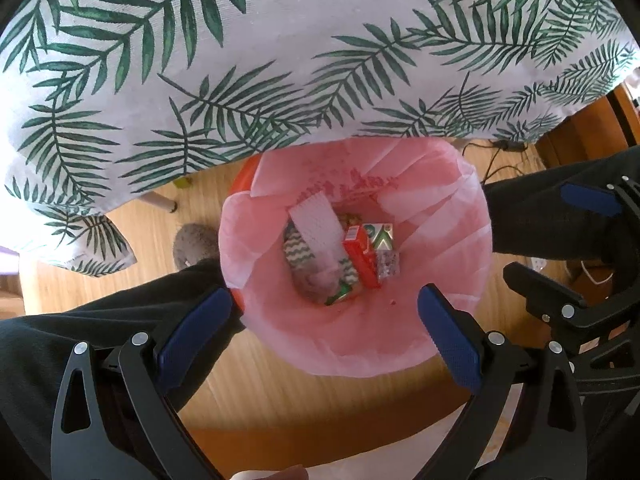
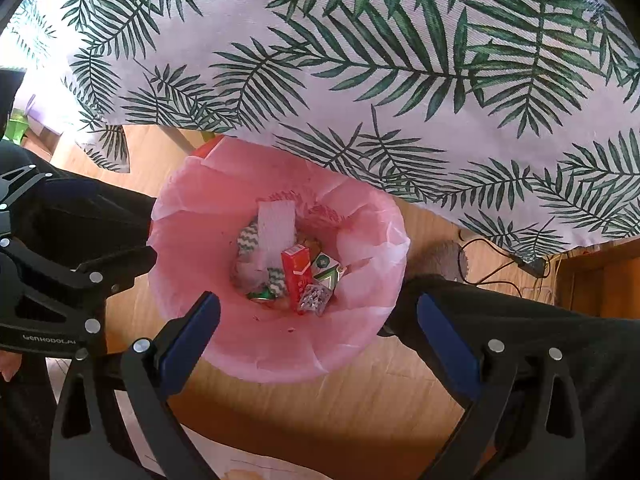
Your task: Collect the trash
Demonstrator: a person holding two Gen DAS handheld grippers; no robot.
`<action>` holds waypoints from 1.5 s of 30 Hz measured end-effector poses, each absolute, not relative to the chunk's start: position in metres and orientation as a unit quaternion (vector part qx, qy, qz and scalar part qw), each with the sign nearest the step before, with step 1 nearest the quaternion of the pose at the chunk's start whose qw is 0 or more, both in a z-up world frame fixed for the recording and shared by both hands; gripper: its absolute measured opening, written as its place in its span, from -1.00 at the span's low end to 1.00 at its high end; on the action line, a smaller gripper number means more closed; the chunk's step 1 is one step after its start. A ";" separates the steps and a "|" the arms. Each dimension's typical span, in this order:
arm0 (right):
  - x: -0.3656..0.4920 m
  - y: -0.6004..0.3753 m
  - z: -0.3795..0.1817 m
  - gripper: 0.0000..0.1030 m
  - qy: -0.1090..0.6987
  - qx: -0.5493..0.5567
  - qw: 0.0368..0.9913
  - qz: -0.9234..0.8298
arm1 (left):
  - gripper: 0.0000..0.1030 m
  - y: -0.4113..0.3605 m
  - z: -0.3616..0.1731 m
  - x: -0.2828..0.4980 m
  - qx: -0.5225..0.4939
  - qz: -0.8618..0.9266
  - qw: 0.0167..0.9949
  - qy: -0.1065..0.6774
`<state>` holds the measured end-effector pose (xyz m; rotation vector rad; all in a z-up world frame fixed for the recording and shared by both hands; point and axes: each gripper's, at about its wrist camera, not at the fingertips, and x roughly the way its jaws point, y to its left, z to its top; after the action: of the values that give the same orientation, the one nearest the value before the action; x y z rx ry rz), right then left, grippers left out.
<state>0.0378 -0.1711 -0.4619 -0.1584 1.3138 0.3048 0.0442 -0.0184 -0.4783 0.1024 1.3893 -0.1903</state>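
Observation:
An orange bin with a pink liner (image 1: pixel 440 208) stands on the wooden floor below the table edge; it also shows in the right wrist view (image 2: pixel 192 216). Inside lie a red carton (image 1: pixel 360 256) (image 2: pixel 297 272), a green-and-white box (image 1: pixel 380 236) (image 2: pixel 326 270), a blister pack (image 1: pixel 387 266) (image 2: pixel 316 300), a white paper strip (image 1: pixel 316 220) (image 2: pixel 276 228) and a zigzag wrapper (image 1: pixel 298 252). My left gripper (image 1: pixel 326 304) is open and empty above the bin's near rim. My right gripper (image 2: pixel 320 312) is open and empty above the bin.
A table with a palm-leaf cloth (image 1: pixel 280 60) (image 2: pixel 400 60) overhangs the bin's far side. The person's dark-trousered legs (image 1: pixel 120 320) (image 2: pixel 520 312) flank the bin. Cables (image 2: pixel 500 264) lie on the floor at the right. A grey slipper (image 1: pixel 192 248) sits left of the bin.

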 end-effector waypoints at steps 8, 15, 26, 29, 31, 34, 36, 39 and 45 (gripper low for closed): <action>0.038 -0.170 -0.463 0.90 0.608 -0.077 0.777 0.141 | 0.88 -0.019 -0.481 0.045 0.047 -0.090 0.759 0.642; 0.039 -0.170 -0.463 0.90 0.608 -0.077 0.777 0.141 | 0.88 -0.019 -0.481 0.046 0.043 -0.093 0.759 0.642; 0.038 -0.170 -0.463 0.90 0.608 -0.077 0.778 0.140 | 0.88 -0.018 -0.481 0.046 0.034 -0.094 0.759 0.643; 0.037 -0.170 -0.463 0.90 0.608 -0.079 0.778 0.140 | 0.88 -0.018 -0.480 0.047 0.031 -0.093 0.759 0.643; 0.036 -0.170 -0.462 0.90 0.608 -0.081 0.777 0.141 | 0.88 -0.017 -0.480 0.047 0.028 -0.094 0.759 0.644; 0.035 -0.171 -0.461 0.90 0.607 -0.082 0.778 0.141 | 0.88 -0.018 -0.481 0.048 0.026 -0.093 0.758 0.645; 0.034 -0.172 -0.460 0.90 0.606 -0.082 0.779 0.140 | 0.88 -0.018 -0.480 0.048 0.028 -0.092 0.758 0.645; 0.034 -0.173 -0.459 0.90 0.605 -0.081 0.779 0.140 | 0.88 -0.018 -0.480 0.048 0.030 -0.092 0.759 0.644; 0.035 -0.173 -0.459 0.90 0.605 -0.081 0.780 0.140 | 0.88 -0.016 -0.480 0.049 0.025 -0.091 0.758 0.645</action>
<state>0.0346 -0.1727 -0.4591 -0.1758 1.3074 0.3016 0.0488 -0.0158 -0.4799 0.0550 1.4057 -0.1993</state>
